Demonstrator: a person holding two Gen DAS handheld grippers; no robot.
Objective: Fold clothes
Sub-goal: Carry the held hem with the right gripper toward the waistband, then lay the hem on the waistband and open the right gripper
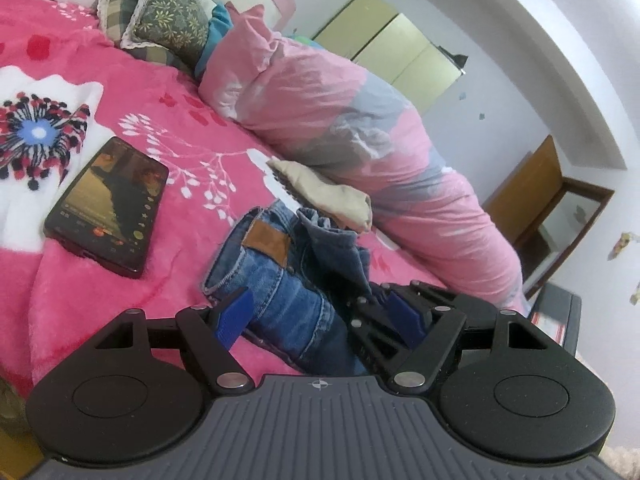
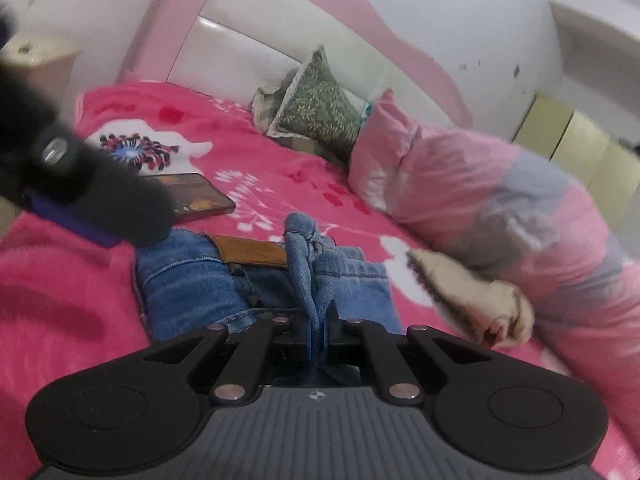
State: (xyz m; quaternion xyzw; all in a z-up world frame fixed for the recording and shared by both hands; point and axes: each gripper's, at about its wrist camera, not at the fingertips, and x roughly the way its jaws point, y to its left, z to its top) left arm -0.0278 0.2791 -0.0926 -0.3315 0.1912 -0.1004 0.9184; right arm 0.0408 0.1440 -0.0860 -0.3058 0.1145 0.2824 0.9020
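Blue jeans with a brown leather patch lie partly folded on the pink blanket. My left gripper is open and straddles them, one blue pad at their left edge. In the right wrist view, the jeans spread out ahead. My right gripper is shut on a bunched strip of denim that stands up from them. A blurred finger of the left gripper hangs over the blanket left of the waistband.
A phone with its screen lit lies on the blanket left of the jeans. A folded beige cloth rests against a rolled pink and grey duvet. A green patterned pillow leans at the headboard.
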